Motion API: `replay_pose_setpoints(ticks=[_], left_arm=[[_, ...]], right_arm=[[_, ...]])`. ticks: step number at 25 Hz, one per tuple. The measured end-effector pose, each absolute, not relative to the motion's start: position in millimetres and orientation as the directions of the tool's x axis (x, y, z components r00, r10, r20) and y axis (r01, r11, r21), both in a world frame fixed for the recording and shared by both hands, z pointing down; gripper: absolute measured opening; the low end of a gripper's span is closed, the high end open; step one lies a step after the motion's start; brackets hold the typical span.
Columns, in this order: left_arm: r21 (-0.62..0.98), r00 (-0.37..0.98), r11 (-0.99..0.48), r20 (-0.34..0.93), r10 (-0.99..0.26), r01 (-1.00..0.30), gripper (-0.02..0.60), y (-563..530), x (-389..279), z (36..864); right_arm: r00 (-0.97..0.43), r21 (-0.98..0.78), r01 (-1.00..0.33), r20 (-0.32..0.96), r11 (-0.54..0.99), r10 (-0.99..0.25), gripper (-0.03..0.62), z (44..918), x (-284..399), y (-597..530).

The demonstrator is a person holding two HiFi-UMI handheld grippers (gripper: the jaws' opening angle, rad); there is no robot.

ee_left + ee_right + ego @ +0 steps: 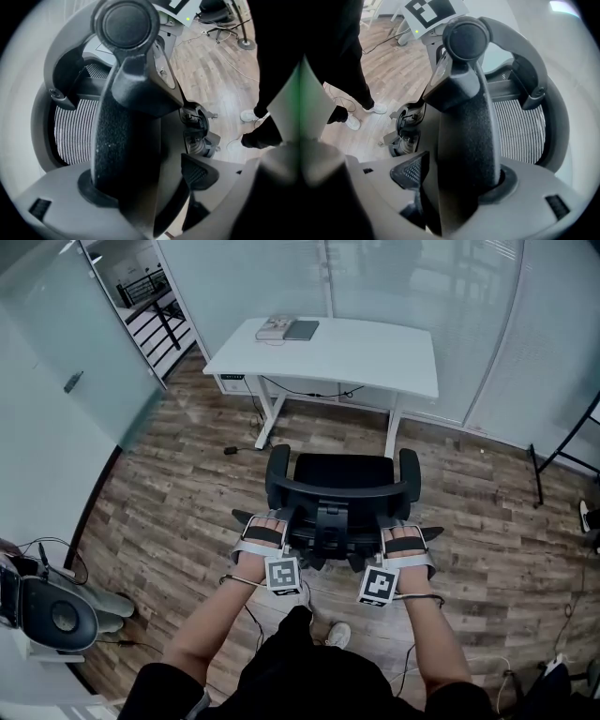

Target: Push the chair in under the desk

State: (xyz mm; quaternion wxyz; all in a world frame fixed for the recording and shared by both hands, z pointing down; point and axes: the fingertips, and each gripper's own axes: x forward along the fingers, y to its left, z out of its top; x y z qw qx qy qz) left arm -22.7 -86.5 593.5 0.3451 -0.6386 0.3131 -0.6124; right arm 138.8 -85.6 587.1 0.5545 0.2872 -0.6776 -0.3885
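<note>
A black office chair [342, 470] stands on the wood floor, its seat facing the white desk [375, 357] a short way beyond it. My left gripper [265, 524] holds the left side of the backrest frame from behind and my right gripper [405, 534] holds the right side. In the left gripper view a thick black frame bar [124, 136] fills the space between the jaws of the left gripper [154, 173], with the mesh back [77, 126] to its left. The right gripper [450, 178] is clamped on the matching bar [471, 136], the mesh [520, 131] beside it.
Two flat items [289, 329] lie on the desk's far left corner. Cables trail on the floor under the desk [300, 390] and near my feet [337, 634]. A grey machine [56, 615] sits at lower left, a black stand [562, 451] at right. Glass walls enclose the room.
</note>
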Motion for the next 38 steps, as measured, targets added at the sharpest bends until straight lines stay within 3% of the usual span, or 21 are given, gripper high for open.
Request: replay_pose_setpoints(ticks=[9,38], left_arm=[[-0.834,0.059,-0.551,0.551,-0.832,0.023,0.42,-125.6,-42.9,593.6],[-0.863,0.103,-0.505,0.505,-0.857,0.034,0.42,-283.7,-135.8,593.0]], right_arm=[[-0.18,0.825,0.1,0.565,0.556,-0.805,0.314,601.2,126.4,-124.3],[-0.14,0.789,0.081,0.614,0.61,-0.776,0.33,612.9,34.0,-269.0]])
